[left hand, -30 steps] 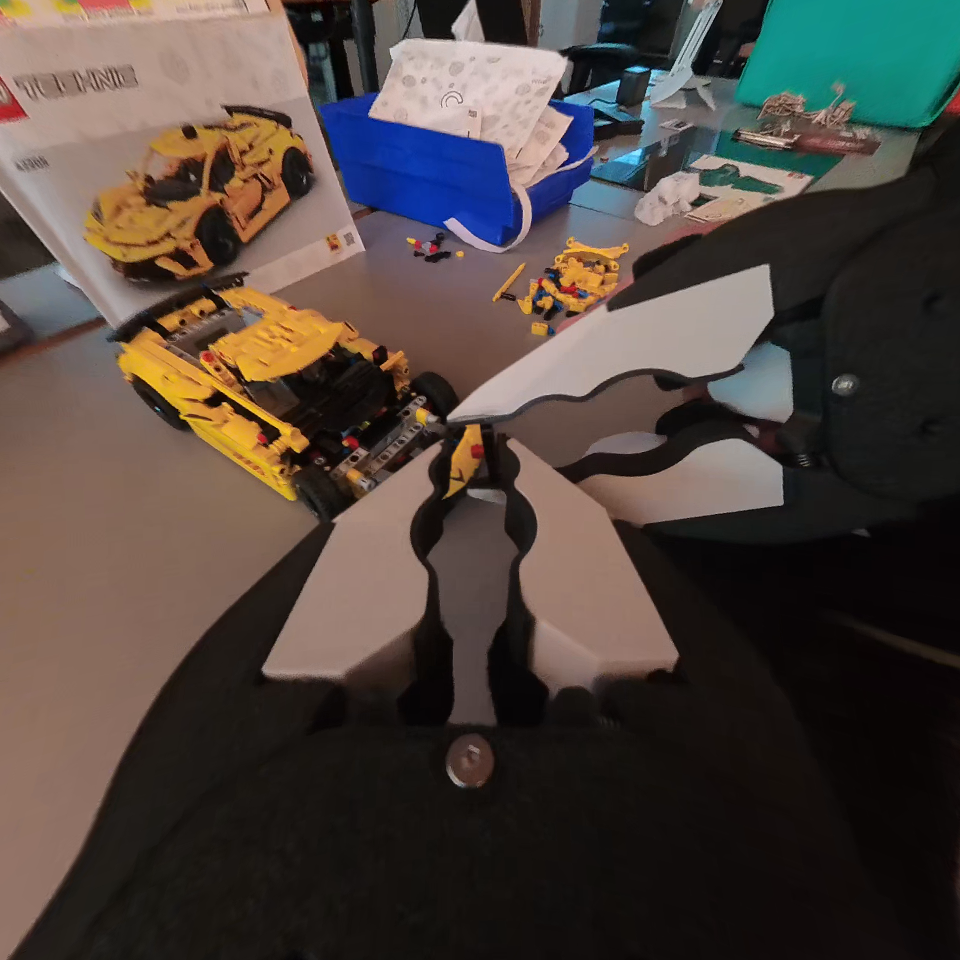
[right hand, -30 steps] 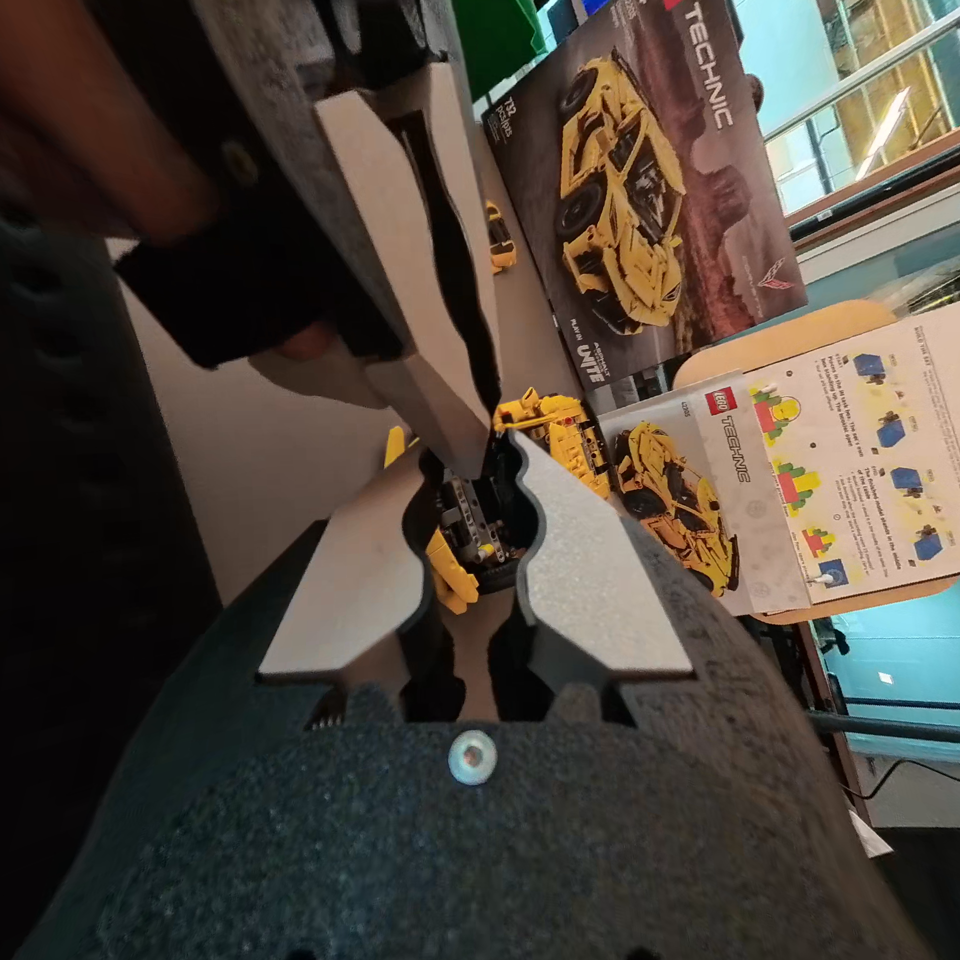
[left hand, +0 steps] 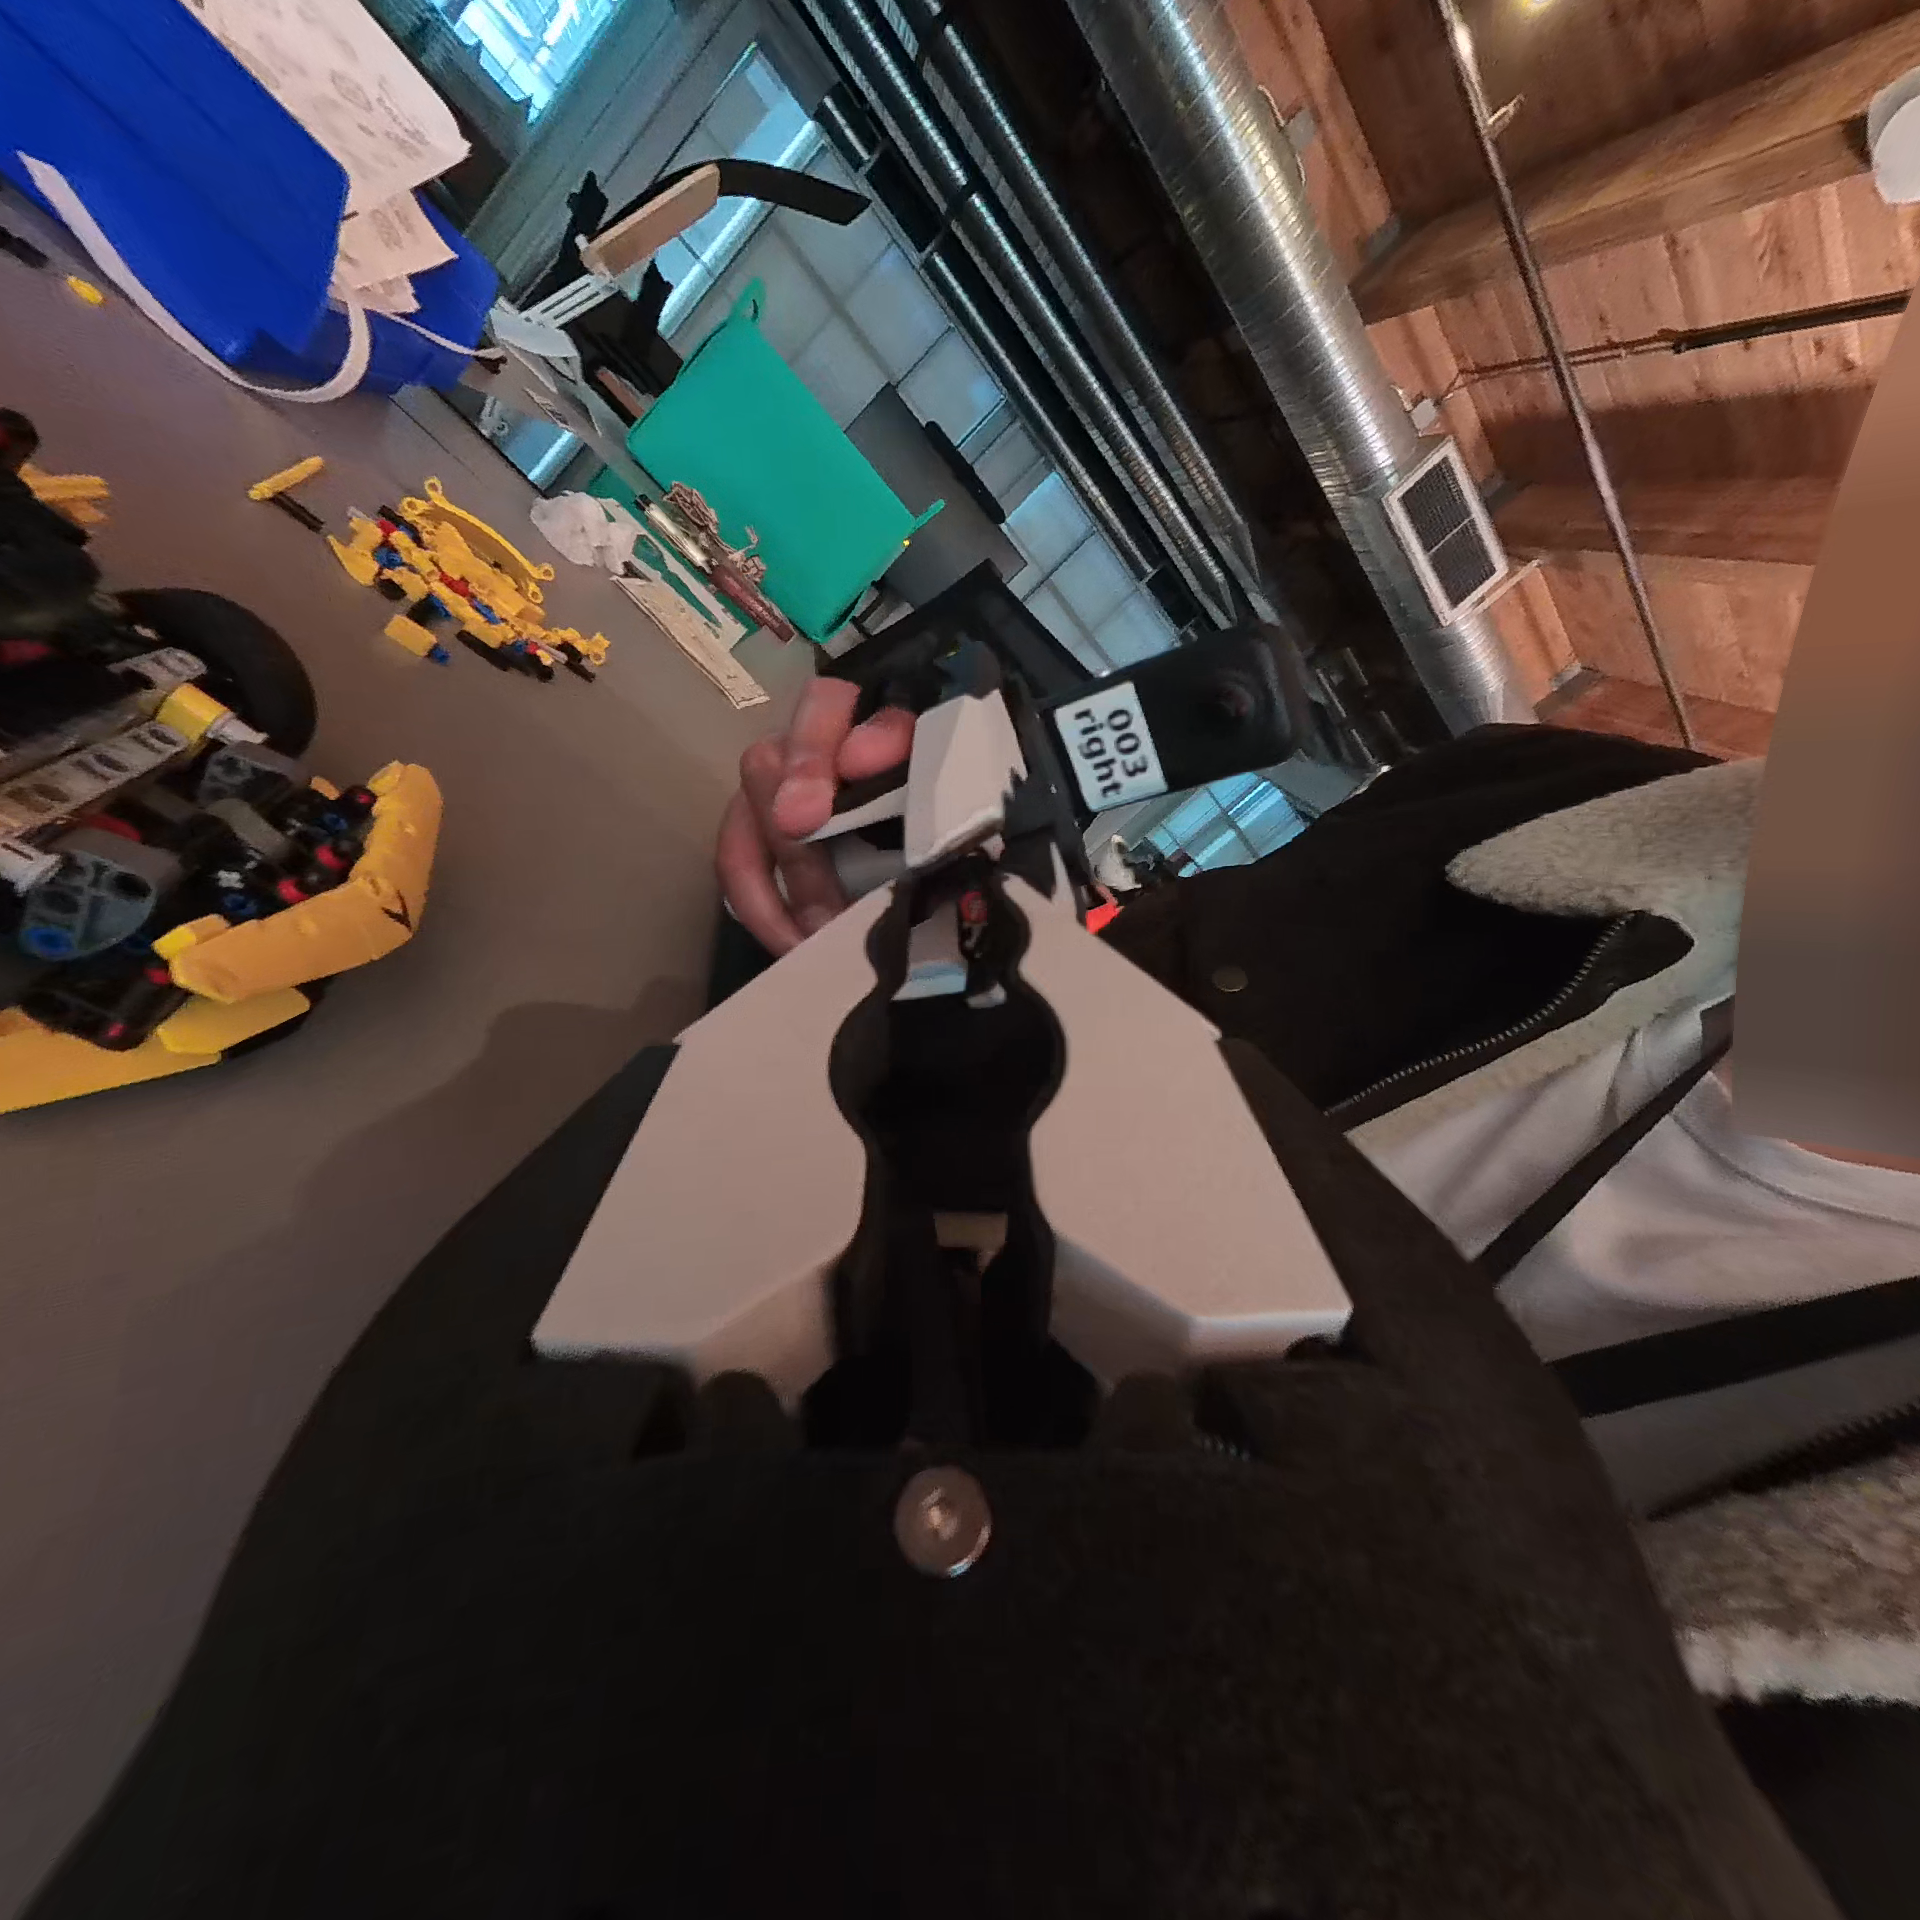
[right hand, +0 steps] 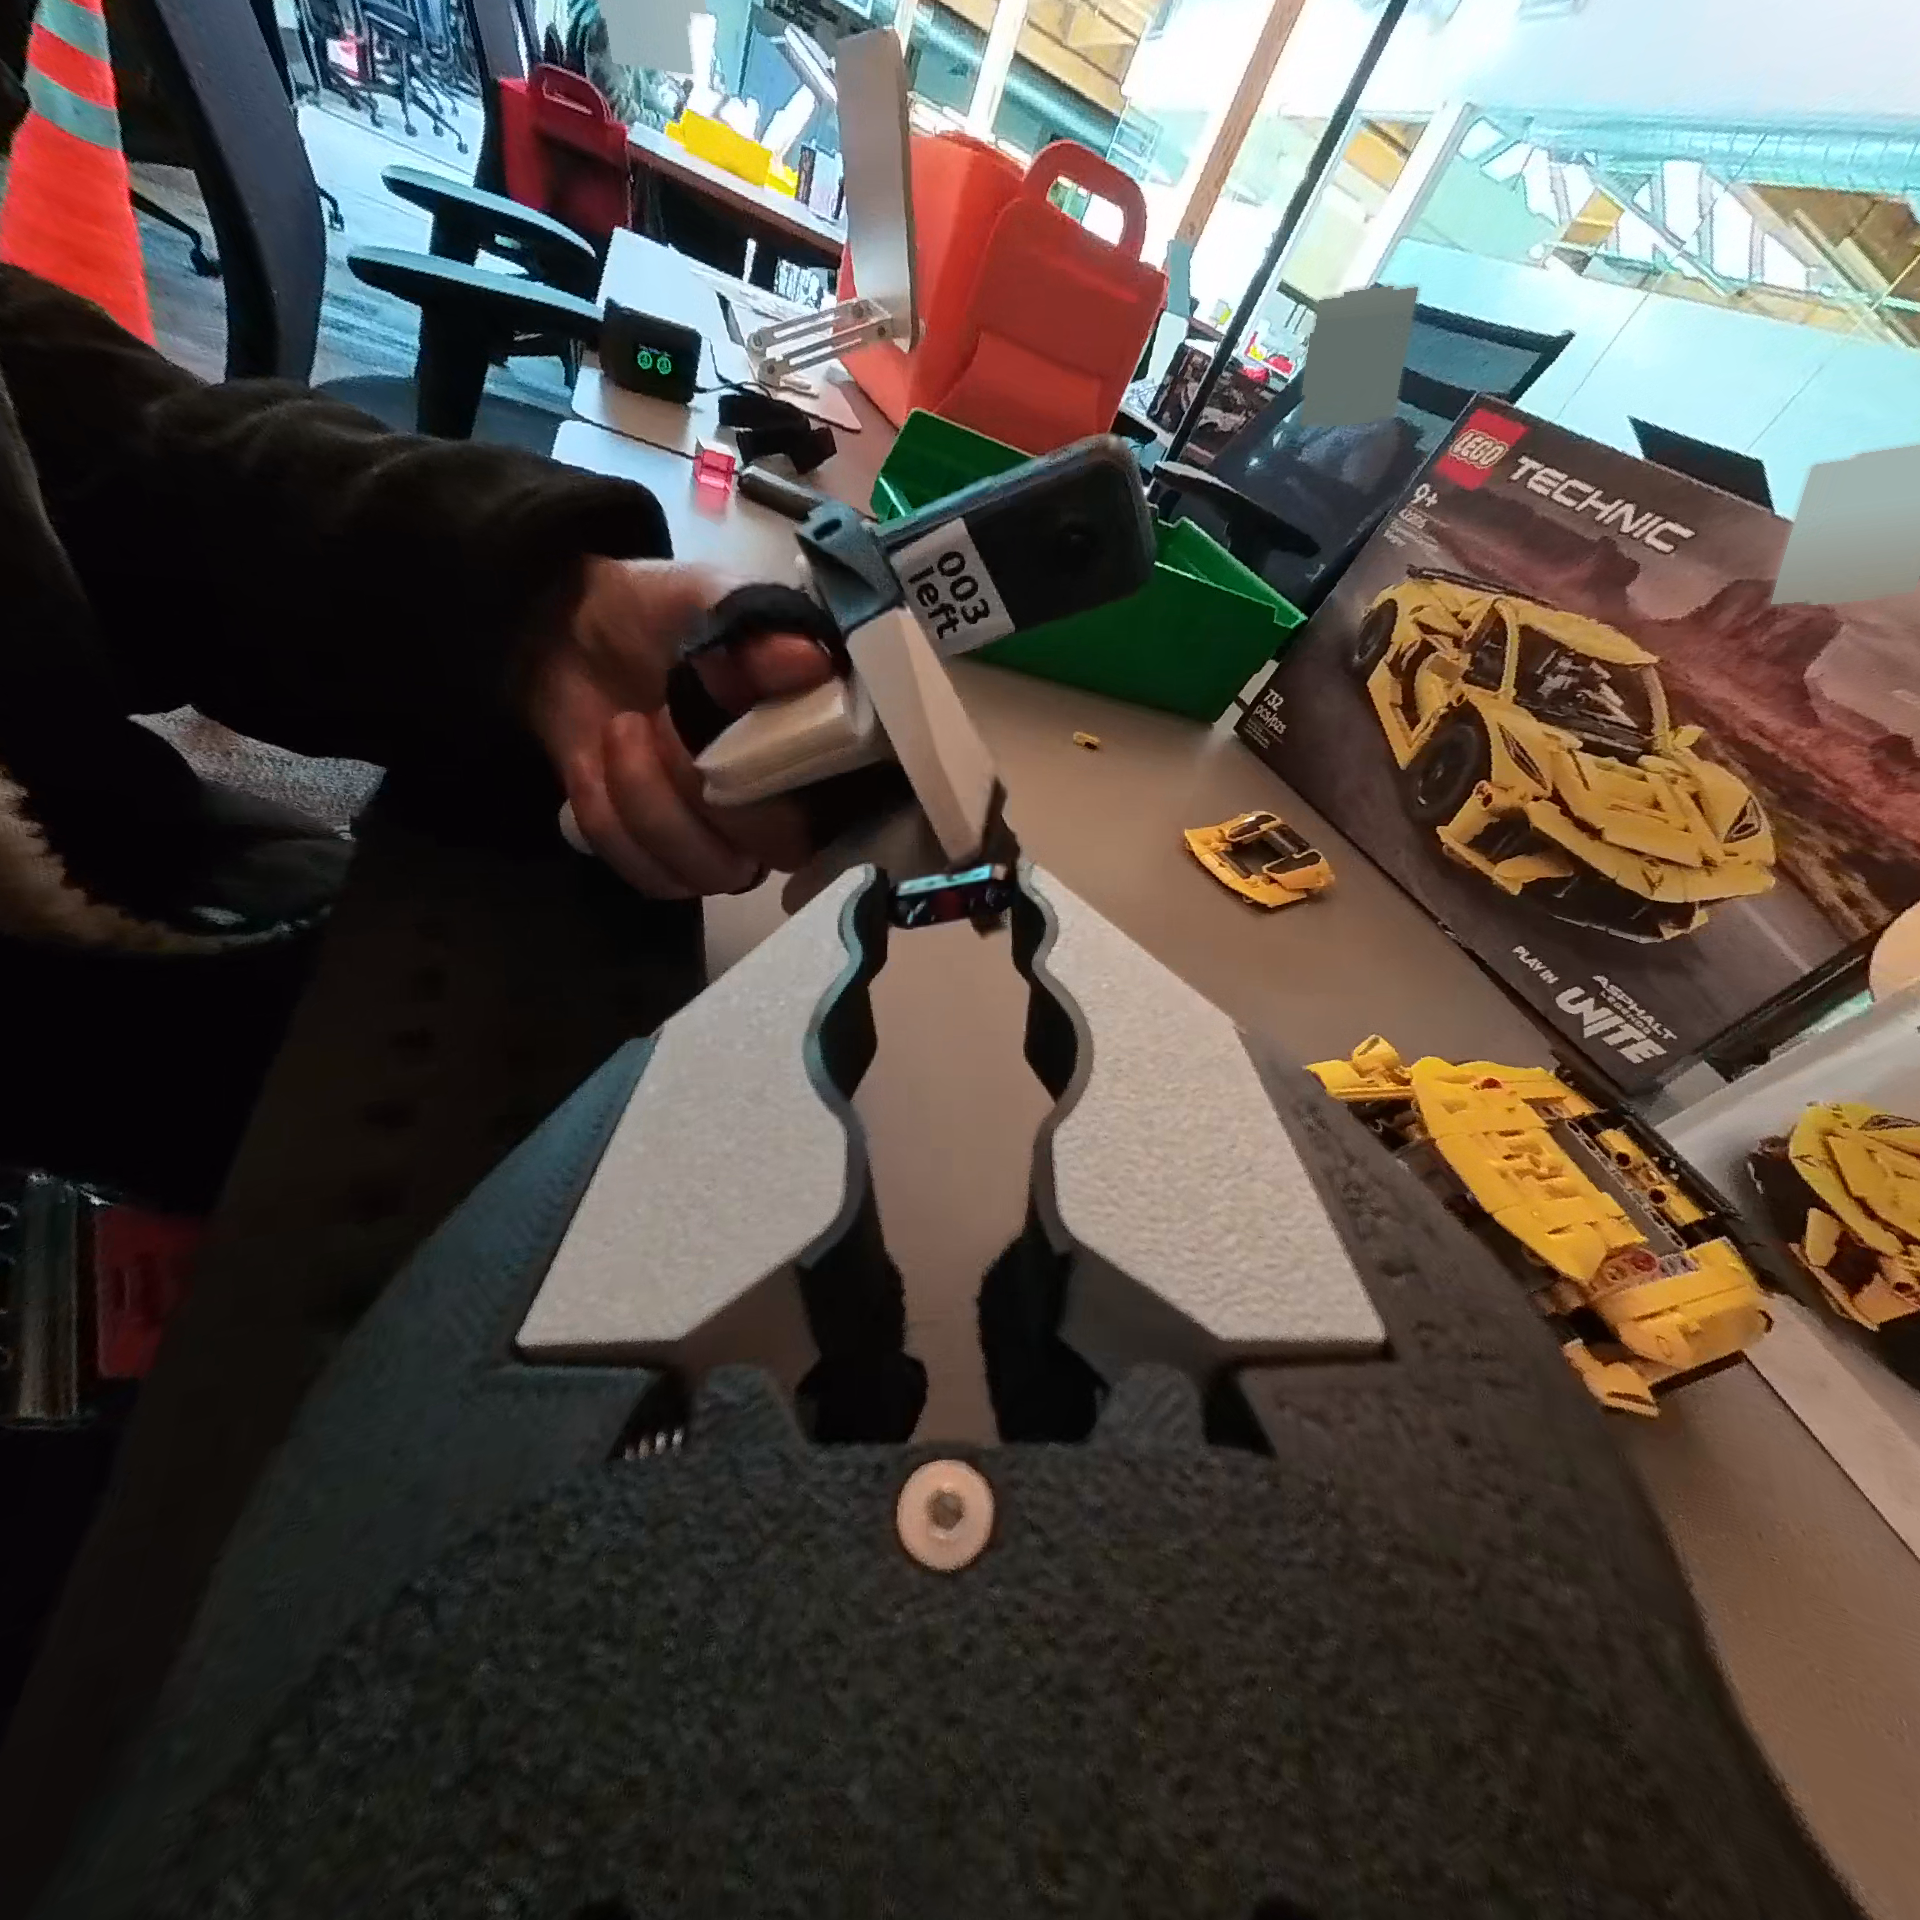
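A small glossy black plastic piece [right hand: 951,896] with red spots sat pinched between both grippers. The right gripper [right hand: 948,902] jaws clamped its ends. The left gripper [left hand: 961,914] jaws nipped it too, above the grey surface [left hand: 312,1299].

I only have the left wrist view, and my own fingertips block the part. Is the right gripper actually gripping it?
Observer: It looks so. In the right wrist view, the right gripper has a small dark piece with red spanning the gap between its fingertips.
Operator: Where does mine sit on it?
Observer: The left gripper comes down on the piece from above, with its tips meeting the piece's upper edge.
Operator: Anything loose on the table beyond that?
Observer: A small yellow sub-assembly lies on the table, in front of the box with the yellow car picture.
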A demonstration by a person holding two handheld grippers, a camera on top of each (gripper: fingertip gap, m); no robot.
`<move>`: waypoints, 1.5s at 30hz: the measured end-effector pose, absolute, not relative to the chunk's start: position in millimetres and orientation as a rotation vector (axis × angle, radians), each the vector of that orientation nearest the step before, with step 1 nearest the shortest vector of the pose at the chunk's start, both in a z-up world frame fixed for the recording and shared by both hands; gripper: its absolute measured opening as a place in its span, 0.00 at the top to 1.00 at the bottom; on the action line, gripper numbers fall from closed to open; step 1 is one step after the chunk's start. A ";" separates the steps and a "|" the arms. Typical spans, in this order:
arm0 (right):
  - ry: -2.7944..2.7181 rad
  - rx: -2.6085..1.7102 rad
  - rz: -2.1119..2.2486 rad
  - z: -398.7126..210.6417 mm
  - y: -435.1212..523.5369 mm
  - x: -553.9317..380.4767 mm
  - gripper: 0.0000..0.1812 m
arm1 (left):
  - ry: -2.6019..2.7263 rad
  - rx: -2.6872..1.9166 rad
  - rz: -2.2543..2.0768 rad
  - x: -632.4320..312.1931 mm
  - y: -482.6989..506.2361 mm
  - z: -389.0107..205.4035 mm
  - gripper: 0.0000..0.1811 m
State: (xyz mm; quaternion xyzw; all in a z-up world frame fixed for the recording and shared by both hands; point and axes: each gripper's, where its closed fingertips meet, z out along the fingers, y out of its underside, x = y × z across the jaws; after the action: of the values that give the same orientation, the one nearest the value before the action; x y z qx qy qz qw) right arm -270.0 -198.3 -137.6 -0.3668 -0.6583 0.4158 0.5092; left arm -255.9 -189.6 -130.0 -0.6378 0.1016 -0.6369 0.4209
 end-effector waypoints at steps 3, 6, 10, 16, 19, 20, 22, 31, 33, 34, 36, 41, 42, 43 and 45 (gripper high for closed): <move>-1.597 -0.885 0.988 -139.7 -198.0 -270.1 0.88 | 0.273 -1.595 -1.589 -255.1 -191.8 -129.6 0.98; -1.598 -0.891 0.994 -139.3 -198.3 -270.2 0.88 | 0.280 -1.592 -1.585 -255.2 -192.5 -129.0 0.98; -1.594 -0.890 0.993 -138.0 -196.7 -269.2 0.88 | 0.282 -1.587 -1.610 -254.5 -193.3 -128.3 0.93; -1.593 -0.889 1.003 -137.1 -197.8 -268.7 0.88 | 0.303 -1.613 -1.585 -250.7 -193.6 -132.0 0.91; -1.605 -0.893 1.001 -138.6 -198.4 -268.7 0.88 | 0.336 -1.605 -1.564 -249.6 -196.6 -131.3 0.97; -1.604 -0.895 0.996 -138.9 -197.9 -268.9 0.88 | 0.343 -1.601 -1.545 -249.8 -196.6 -131.4 0.97; -1.605 -0.894 1.012 -138.4 -198.5 -268.3 0.88 | 0.353 -1.588 -1.527 -249.7 -197.2 -130.9 0.97; -1.609 -0.881 1.115 -135.6 -204.5 -264.3 0.88 | 0.372 -1.566 -1.583 -246.3 -202.7 -127.2 0.98; -1.614 -0.871 1.102 -135.8 -205.1 -263.8 0.88 | 0.359 -1.570 -1.621 -246.2 -202.4 -127.2 0.98; -1.616 -0.877 1.106 -135.7 -205.3 -263.7 0.88 | 0.362 -1.566 -1.614 -246.1 -202.5 -126.8 0.98; -1.625 -0.878 1.093 -137.2 -204.7 -263.4 0.88 | 0.379 -1.568 -1.563 -245.5 -202.2 -127.9 0.98; -1.632 -0.891 1.050 -140.8 -200.5 -264.0 0.88 | 0.419 -1.581 -1.414 -246.6 -199.0 -131.2 0.98; -1.639 -0.893 1.035 -142.0 -198.7 -264.0 0.88 | 0.416 -1.589 -1.394 -247.0 -197.7 -132.3 0.99; -1.641 -0.898 1.037 -142.5 -198.0 -264.0 0.88 | 0.412 -1.592 -1.386 -247.5 -196.8 -132.9 0.99; -1.643 -0.898 1.044 -142.6 -198.1 -263.8 0.88 | 0.412 -1.596 -1.386 -248.1 -196.8 -133.4 0.99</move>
State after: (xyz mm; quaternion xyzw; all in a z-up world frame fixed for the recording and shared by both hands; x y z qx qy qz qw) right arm -263.8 -198.1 -142.6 -0.3680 -0.6729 0.4276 0.4785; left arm -248.1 -196.8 -133.4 -0.6525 0.1686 -0.5665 0.4743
